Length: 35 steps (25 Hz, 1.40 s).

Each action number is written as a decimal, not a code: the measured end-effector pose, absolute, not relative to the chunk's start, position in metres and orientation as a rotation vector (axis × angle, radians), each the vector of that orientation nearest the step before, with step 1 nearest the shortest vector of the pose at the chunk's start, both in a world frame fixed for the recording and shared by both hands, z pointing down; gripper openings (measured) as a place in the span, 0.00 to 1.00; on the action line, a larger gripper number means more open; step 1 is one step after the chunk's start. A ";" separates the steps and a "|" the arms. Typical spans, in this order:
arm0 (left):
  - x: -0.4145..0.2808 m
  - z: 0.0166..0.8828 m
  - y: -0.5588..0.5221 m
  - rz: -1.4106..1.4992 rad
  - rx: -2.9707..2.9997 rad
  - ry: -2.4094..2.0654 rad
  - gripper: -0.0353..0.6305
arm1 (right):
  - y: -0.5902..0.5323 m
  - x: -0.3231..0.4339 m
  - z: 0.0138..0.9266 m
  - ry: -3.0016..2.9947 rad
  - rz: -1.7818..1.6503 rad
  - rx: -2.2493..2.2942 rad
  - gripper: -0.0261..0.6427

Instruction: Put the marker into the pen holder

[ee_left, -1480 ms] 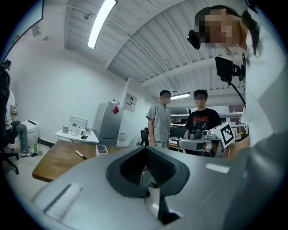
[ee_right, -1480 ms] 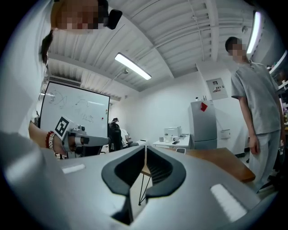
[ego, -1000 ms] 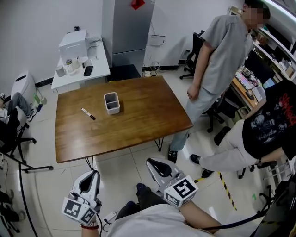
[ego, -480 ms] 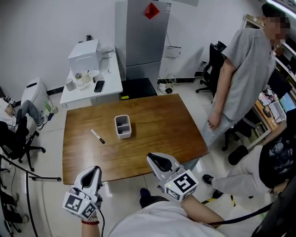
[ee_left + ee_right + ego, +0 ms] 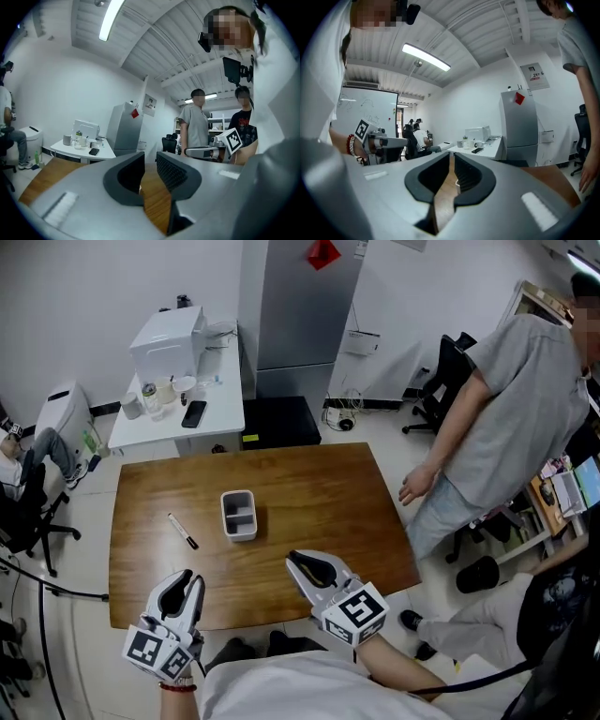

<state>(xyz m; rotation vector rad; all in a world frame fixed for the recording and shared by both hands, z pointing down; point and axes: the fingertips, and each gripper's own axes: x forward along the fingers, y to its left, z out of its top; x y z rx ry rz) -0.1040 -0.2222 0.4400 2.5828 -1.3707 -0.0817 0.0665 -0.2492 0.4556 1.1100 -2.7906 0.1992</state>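
Meanwhile, marker [image 5: 182,531] near pen holder [image 5: 238,515] on table [image 5: 319,493], left gripper [image 5: 184,581] and right gripper [image 5: 298,562] jaws opening, both empty.

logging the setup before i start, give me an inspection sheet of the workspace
surface: wooden table, holds only the job's two things
job's things: marker lying flat, left of the pen holder and apart from it; holder upright
clutter: nothing seen on the wooden table; white side table carries a white box, cups and a phone
grippers: left hand-held gripper and right hand-held gripper at the table's near edge, jaws of both opening, nothing between them
cables: loose cables on the floor beside the grey cabinet
surroundings: person in grey standing right of the table; seated person in black at far right
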 end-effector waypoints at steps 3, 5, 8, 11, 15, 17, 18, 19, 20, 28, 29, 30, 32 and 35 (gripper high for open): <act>-0.121 0.444 -0.237 -0.095 2.565 -1.372 0.20 | -0.270 0.047 0.474 -2.759 0.261 1.064 0.08; -0.127 0.446 -0.243 -0.081 2.570 -1.353 0.20 | -0.281 0.024 0.497 -2.722 0.344 1.000 0.13; -0.144 0.447 -0.247 -0.079 2.555 -1.373 0.20 | -0.293 -0.024 0.536 -2.659 0.382 0.860 0.16; -0.173 0.446 -0.249 -0.091 2.533 -1.424 0.20 | -0.306 -0.082 0.579 -2.584 0.321 0.729 0.14; -0.221 0.447 -0.241 -0.078 2.503 -1.486 0.20 | -0.317 -0.141 0.638 -2.464 0.304 0.657 0.24; -0.246 0.451 -0.238 -0.068 2.475 -1.516 0.20 | -0.323 -0.159 0.659 -2.396 0.330 0.642 0.25; -0.258 0.454 -0.236 -0.064 2.459 -1.530 0.20 | -0.326 -0.166 0.667 -2.364 0.344 0.639 0.25; -0.270 0.457 -0.234 -0.063 2.445 -1.541 0.20 | -0.329 -0.171 0.676 -2.334 0.355 0.642 0.25; -0.280 0.460 -0.232 -0.064 2.433 -1.547 0.20 | -0.333 -0.176 0.684 -2.307 0.364 0.646 0.25; -0.320 0.481 -0.234 -0.068 2.395 -1.503 0.20 | -0.357 -0.200 0.736 -2.126 0.368 0.662 0.26; -0.322 0.481 -0.235 -0.070 2.397 -1.496 0.20 | -0.359 -0.201 0.739 -2.111 0.375 0.665 0.26; -0.324 0.482 -0.236 -0.071 2.400 -1.489 0.20 | -0.360 -0.203 0.742 -2.100 0.382 0.665 0.26; -0.327 0.482 -0.239 -0.069 2.406 -1.476 0.20 | -0.362 -0.205 0.748 -2.087 0.398 0.664 0.25; -0.331 0.483 -0.242 -0.060 2.417 -1.459 0.20 | -0.358 -0.210 0.752 -2.078 0.418 0.651 0.21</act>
